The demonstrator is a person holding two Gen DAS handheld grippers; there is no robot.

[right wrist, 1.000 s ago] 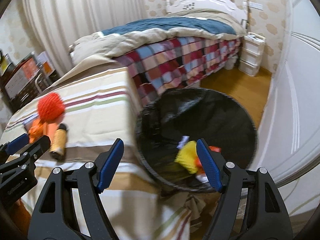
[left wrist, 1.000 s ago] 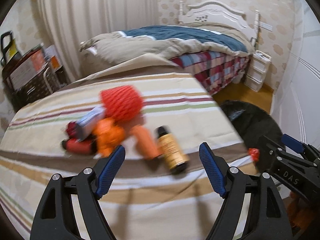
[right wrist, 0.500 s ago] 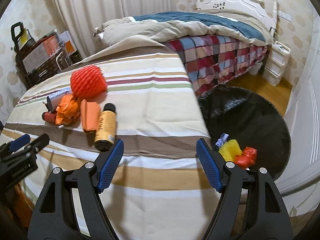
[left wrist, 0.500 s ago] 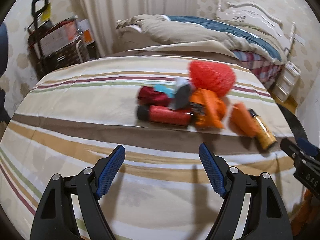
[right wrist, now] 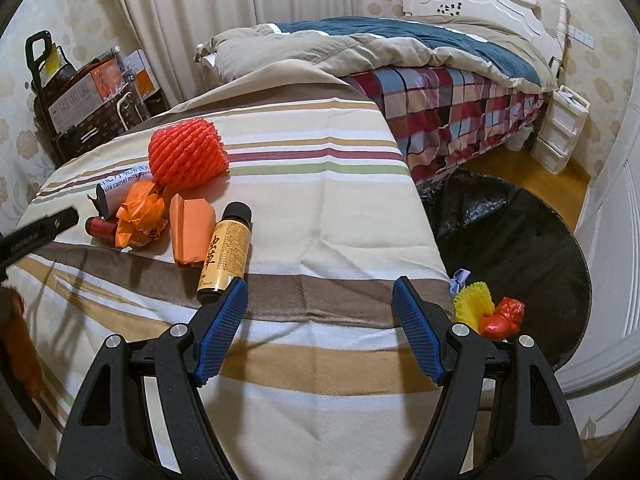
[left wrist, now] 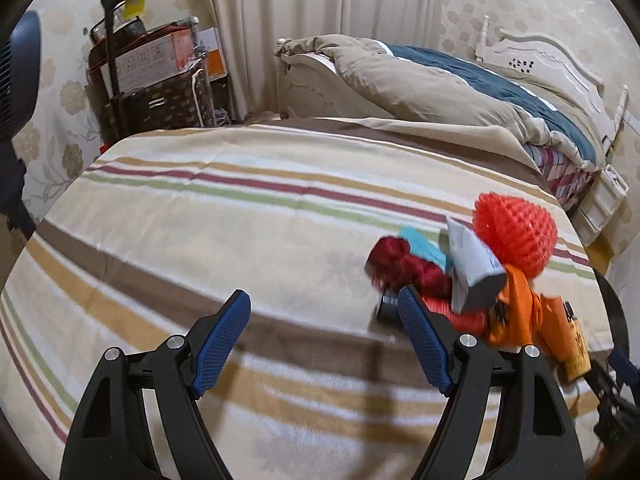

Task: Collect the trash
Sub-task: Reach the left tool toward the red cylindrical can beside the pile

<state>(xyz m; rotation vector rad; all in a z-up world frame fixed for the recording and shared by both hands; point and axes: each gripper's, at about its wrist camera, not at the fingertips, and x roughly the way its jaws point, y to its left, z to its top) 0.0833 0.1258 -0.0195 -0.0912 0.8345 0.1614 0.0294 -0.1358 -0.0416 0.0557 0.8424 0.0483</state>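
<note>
So both grippers were hanging over the striped cloth (right wrist: 328,216) with nothing in them. The left gripper (left wrist: 324,340) had its blue pads spread wide over bare fabric, and the right gripper (right wrist: 320,328) was just as slack, fingers apart above the brown stripe.

The trash sat in one clump on the cloth. From the right wrist view: a red foam net (right wrist: 186,156) at the back, a white tube (right wrist: 120,188) lying beside it, a crumpled orange wrapper (right wrist: 140,216) in front of that, a small red can (right wrist: 98,226) poking out on its left, an orange packet (right wrist: 190,232), and a yellow bottle (right wrist: 226,252) on its side with its base just beside the right gripper's left pad. In the left wrist view the same pile sat off to the right of the jaws, a bit blurred.

The black bin bag (right wrist: 520,236) stood on the floor right by the cloth's edge, already holding a yellow net (right wrist: 474,304) and a red scrap (right wrist: 502,318) touching each other.
</note>
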